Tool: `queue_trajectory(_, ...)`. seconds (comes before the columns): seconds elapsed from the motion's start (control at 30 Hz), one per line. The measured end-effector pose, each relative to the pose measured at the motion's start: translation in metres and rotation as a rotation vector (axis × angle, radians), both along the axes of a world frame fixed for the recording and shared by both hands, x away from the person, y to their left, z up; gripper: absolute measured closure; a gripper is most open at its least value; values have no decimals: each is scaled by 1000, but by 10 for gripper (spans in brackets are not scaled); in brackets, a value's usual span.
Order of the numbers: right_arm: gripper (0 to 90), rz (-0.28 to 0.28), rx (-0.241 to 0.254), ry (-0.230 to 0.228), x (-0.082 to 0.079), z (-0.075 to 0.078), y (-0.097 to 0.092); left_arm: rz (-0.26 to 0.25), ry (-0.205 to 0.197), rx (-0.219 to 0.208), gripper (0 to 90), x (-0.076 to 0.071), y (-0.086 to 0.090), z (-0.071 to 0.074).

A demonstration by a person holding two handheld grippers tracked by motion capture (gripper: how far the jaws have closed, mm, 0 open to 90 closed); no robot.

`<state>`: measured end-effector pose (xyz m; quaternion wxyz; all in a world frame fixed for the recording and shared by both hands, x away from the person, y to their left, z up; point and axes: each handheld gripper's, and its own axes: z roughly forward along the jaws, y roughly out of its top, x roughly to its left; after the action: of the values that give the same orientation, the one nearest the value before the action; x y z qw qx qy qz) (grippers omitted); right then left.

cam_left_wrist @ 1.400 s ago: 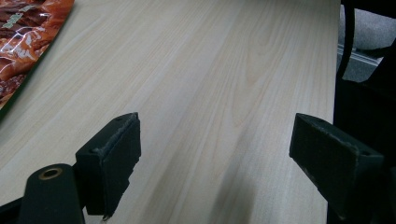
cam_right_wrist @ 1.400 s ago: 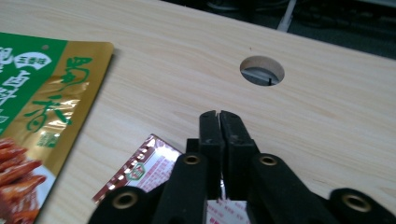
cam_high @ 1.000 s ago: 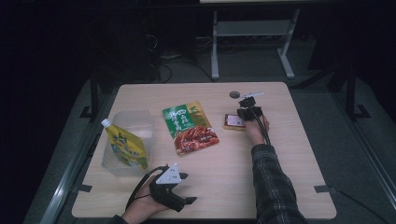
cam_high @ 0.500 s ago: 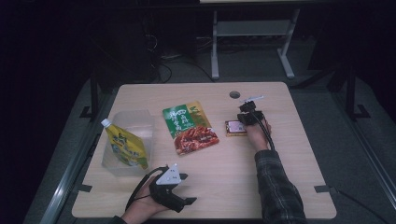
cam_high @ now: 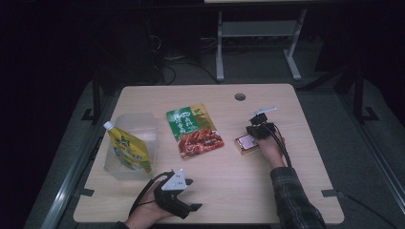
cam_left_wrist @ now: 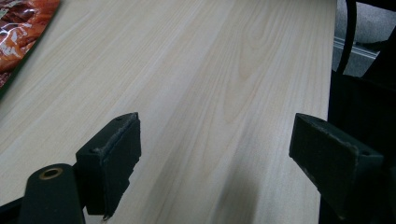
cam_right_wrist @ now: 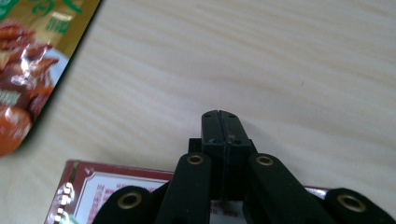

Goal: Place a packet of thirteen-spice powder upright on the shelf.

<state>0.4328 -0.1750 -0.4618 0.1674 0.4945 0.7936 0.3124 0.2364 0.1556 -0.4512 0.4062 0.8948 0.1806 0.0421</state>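
Pale wood-grain desk (cam_high: 224,186) carries every item; positions below are given relative to the green-and-red snack pouch (cam_high: 194,130) at its centre, from the person's edge outward.

Nearest the person, toward the front edge and slightly left of the pouch, the left claw (cam_high: 190,194) rests in the left hand (cam_high: 145,213), its jaws spread wide with nothing but bare desk between them, as the left gripper view confirms. That view also catches a corner of the pouch at its upper left.

Left of the pouch stands a clear plastic container (cam_high: 143,125); inside it leans a yellow spouted pouch (cam_high: 128,149) with a white cap, upright and tilted.

Right of the pouch, well apart from it, lies a small red-bordered packet (cam_high: 246,142), flat on the desk. The right claw (cam_high: 252,132), carried by the right hand (cam_high: 270,151) in a plaid sleeve (cam_high: 293,198), is over the packet's far edge. The right gripper view shows what the high view cannot: the jaws pressed together with nothing between the tips, the packet's border and pale label lying beneath them. Whether they touch it cannot be told.

Beyond the pouch, toward the far edge, sits a round cable hole (cam_high: 239,97).
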Motion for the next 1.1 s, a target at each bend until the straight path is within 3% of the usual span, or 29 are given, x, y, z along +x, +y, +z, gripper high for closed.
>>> queue_trajectory(0.17,899,36,-24,3,-17,-2,-2,0,1,1,162,0,0,0)
queue_trajectory(0.37,899,62,-19,3,-32,5,-8,-2,-4,2,162,-1,0,1)
queue_trajectory(0.47,899,54,-5,-27,-35,14,-20,0,-2,-2,162,0,0,1)
queue_trajectory(0.53,899,39,2,-48,-36,18,-29,0,-1,-3,162,0,0,1)
queue_trajectory(0.83,898,-16,-10,-22,-34,17,-72,7,8,-14,161,2,2,1)
queue_trajectory(1.1,898,26,-13,1,-31,11,-81,40,24,-24,145,7,6,0)
